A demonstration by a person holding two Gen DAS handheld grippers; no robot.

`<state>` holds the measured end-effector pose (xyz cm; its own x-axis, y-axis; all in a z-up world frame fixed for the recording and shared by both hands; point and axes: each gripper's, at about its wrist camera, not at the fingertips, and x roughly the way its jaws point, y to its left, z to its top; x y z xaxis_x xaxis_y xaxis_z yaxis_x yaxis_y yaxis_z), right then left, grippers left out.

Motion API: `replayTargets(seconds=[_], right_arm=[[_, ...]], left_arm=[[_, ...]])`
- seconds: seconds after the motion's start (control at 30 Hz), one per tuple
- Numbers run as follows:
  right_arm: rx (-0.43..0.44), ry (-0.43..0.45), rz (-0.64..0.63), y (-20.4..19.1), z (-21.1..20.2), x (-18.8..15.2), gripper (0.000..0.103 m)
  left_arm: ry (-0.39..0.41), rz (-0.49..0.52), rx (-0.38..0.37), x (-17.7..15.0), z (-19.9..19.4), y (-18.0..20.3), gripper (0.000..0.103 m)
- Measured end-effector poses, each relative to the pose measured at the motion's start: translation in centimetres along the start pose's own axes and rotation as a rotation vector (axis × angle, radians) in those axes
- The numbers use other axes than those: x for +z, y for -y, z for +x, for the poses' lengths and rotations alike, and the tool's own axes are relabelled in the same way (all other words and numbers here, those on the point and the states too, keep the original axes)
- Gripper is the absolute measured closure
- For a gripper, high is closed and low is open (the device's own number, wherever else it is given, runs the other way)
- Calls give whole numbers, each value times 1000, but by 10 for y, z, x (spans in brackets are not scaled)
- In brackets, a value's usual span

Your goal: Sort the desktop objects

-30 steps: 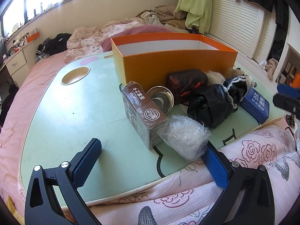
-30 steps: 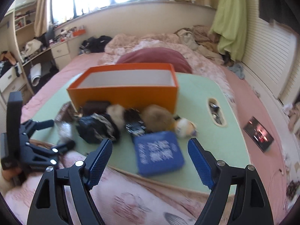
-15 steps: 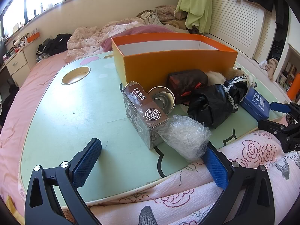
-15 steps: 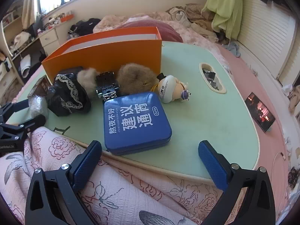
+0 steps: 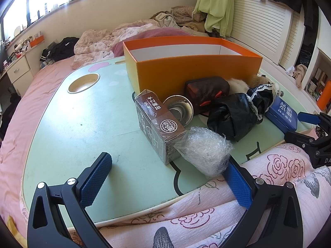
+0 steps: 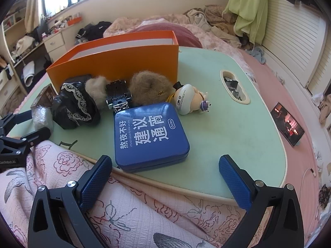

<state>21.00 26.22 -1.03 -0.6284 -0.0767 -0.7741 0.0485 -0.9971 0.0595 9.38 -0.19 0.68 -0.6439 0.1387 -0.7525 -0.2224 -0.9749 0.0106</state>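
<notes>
Tin [image 6: 152, 136], the blue flat one, lies on the green lap table [image 6: 238, 128] just ahead of our right claw [image 6: 165, 177], nearer its left finger than its right. Compared with a second ago, the right claw has dropped toward the table edge and its jaws have spread from partly open to as wide as they go; nothing sits between them. We judge this as the set-up for grasping the tin, with the orange box [image 6: 124, 60] beyond it the likely destination. The left claw [image 5: 165, 184] has not moved; it is wide open and empty, with the bubble-wrap bundle [image 5: 204, 150] touching its right finger and the brown carton [image 5: 159, 124] just beyond. All objects remain outside the box.
</notes>
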Motion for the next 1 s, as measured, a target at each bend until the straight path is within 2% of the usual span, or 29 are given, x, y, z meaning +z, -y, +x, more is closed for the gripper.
replayTargets(seconds=[1.0], right_arm=[[-3, 2, 3, 0, -1, 0, 0]], left_arm=[[0, 0, 0, -1, 0, 0, 0]])
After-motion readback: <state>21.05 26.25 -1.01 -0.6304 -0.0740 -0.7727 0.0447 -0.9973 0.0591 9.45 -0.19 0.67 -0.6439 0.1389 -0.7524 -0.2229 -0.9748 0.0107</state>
